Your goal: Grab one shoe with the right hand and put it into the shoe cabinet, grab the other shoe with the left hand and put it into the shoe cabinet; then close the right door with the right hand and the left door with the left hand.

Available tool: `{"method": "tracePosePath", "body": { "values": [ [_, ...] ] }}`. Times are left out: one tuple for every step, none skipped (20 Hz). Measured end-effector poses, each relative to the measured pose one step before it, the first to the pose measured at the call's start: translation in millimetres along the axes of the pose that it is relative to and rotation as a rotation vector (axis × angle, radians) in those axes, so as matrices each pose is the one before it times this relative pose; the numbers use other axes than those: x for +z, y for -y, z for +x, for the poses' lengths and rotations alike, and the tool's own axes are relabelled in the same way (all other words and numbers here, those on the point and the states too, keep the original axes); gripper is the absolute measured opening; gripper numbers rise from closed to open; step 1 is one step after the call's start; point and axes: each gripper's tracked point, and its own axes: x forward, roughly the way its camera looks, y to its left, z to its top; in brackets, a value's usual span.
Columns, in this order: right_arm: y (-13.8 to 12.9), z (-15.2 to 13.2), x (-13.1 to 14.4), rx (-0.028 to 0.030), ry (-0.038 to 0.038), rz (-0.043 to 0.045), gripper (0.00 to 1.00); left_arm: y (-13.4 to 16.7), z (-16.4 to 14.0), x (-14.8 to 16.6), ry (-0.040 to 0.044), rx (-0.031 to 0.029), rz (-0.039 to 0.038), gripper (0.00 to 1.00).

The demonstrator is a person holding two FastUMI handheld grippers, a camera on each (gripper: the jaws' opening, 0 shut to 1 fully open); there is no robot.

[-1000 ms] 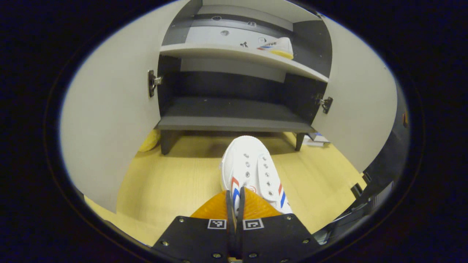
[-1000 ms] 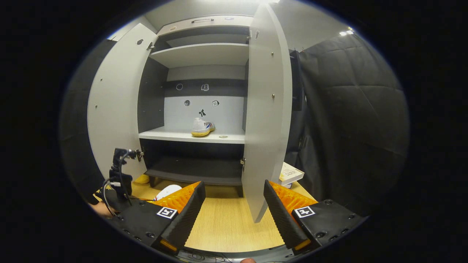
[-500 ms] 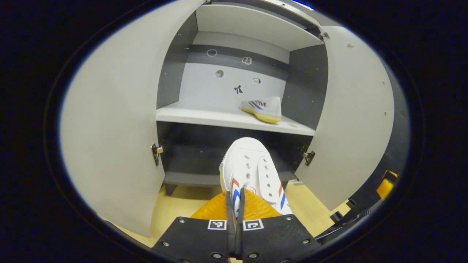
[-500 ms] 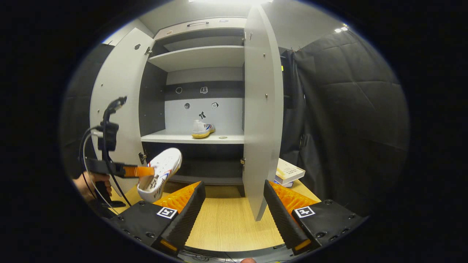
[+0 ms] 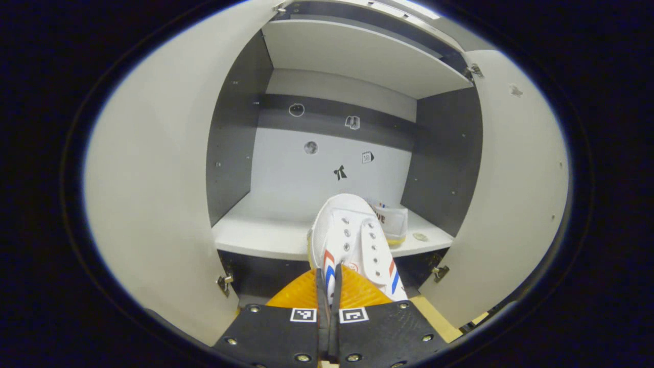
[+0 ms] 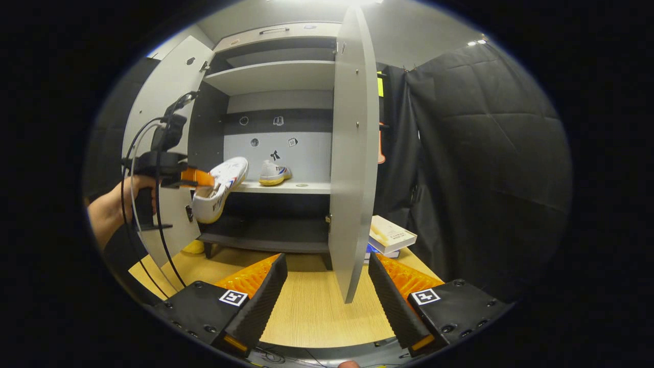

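Pinching the heel of a white shoe [image 5: 352,243] between its closed fingers, the left gripper [image 5: 327,301] holds it in the air, toe toward the cabinet [image 5: 337,153] and just in front of the middle shelf [image 5: 260,235]. A second shoe [image 6: 274,173] sits on that shelf, far right (partly hidden behind the held one in the left gripper view). Both doors stand open. The right gripper [image 6: 327,294] hangs back over the wood floor [image 6: 311,312], fingers wide apart, near the right door [image 6: 350,153].
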Motion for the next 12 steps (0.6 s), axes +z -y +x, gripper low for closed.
{"method": "tracePosePath", "body": {
  "values": [
    [1.44,0.25,-2.52,-0.00231,-0.00611,-0.00049,1.00,0.19,-0.17,-1.17,0.00787,0.00132,-0.00228,0.01],
    [1.00,0.15,-1.00,-0.00372,-0.00505,-0.00095,1.00,-1.12,-0.34,-0.73,0.00389,0.00351,-0.00371,0.01],
    [0.77,-0.74,-2.45,-0.00243,-0.00378,-0.00058,1.00,0.76,-0.45,0.65,0.00364,0.00331,0.00419,0.01],
    [1.73,0.42,-0.97,-0.00467,-0.00299,-0.00003,1.00,-0.45,-0.61,0.38,0.00620,0.00740,0.00930,0.01],
    [1.46,0.28,-1.65,-0.00370,-0.00299,0.00101,1.00,1.11,0.19,-0.67,0.00183,0.00871,0.01551,0.02],
    [1.38,0.11,-0.56,-0.00503,-0.00350,0.00135,1.00,0.70,0.81,-1.10,-0.00193,0.00703,0.00886,0.01],
    [1.68,0.34,-1.78,-0.00464,-0.00389,0.00289,1.00,0.71,0.39,-0.12,-0.00596,0.00413,-0.00016,0.01],
    [1.59,0.43,-0.87,-0.00430,-0.00271,0.00265,1.00,-0.12,1.13,-1.76,-0.01242,0.00024,-0.00308,0.01],
    [2.40,0.35,-1.28,-0.00602,-0.00314,0.00170,1.00,-1.50,0.31,0.61,-0.01586,0.00429,-0.00404,0.01],
    [1.36,-0.05,-0.52,-0.00562,-0.00317,0.00029,1.00,-0.87,0.63,-0.10,-0.01758,0.00824,0.00331,0.01],
    [2.42,0.13,-1.61,-0.00682,-0.00242,-0.00178,1.00,0.94,-1.61,2.28,-0.01651,0.00759,0.00607,0.01],
    [1.27,-0.66,-2.64,-0.00415,-0.00676,-0.00589,0.96,1.07,-1.77,0.46,-0.01669,0.00097,-0.00727,0.01]
  ]
}}
